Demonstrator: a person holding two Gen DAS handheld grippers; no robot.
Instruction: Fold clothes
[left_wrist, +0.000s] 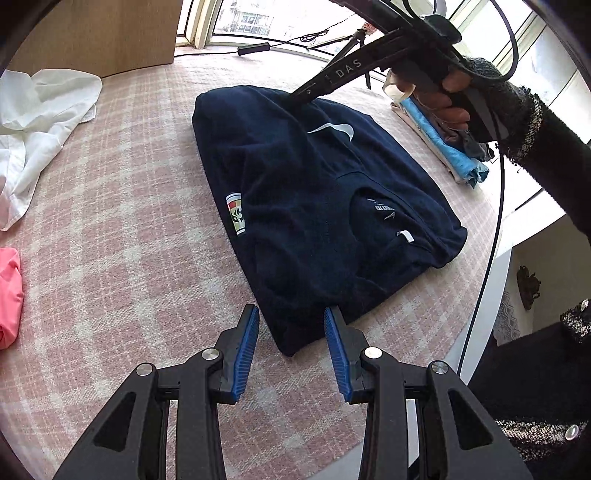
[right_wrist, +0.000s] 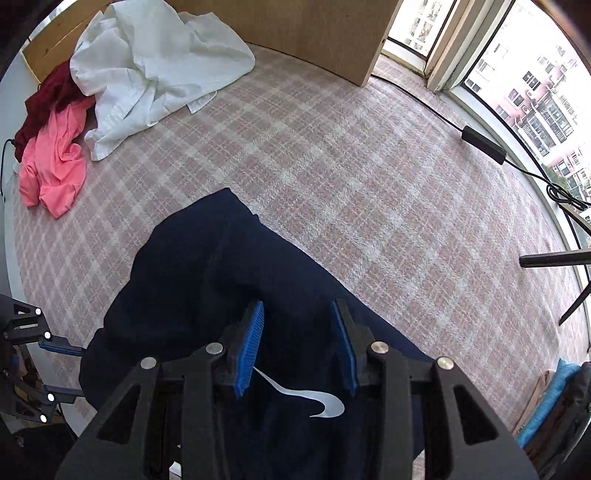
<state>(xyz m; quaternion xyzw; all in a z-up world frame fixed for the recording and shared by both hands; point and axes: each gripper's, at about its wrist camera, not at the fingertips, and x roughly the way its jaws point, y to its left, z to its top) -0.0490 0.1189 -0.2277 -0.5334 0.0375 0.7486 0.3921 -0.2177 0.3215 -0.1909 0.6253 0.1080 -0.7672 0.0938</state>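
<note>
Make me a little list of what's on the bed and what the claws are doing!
surface: pink checked blanket
being folded: navy blue shirt with white swoosh
waiting pile: crumpled white shirt, coral pink top, dark red garment
finished stack: folded clothes with blue layer
left claw: open, at shirt's near corner
right claw: open, over shirt

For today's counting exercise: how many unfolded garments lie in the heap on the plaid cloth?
3: a white shirt, a pink top beside it, and a dark red garment partly beneath. More may be hidden.
</note>
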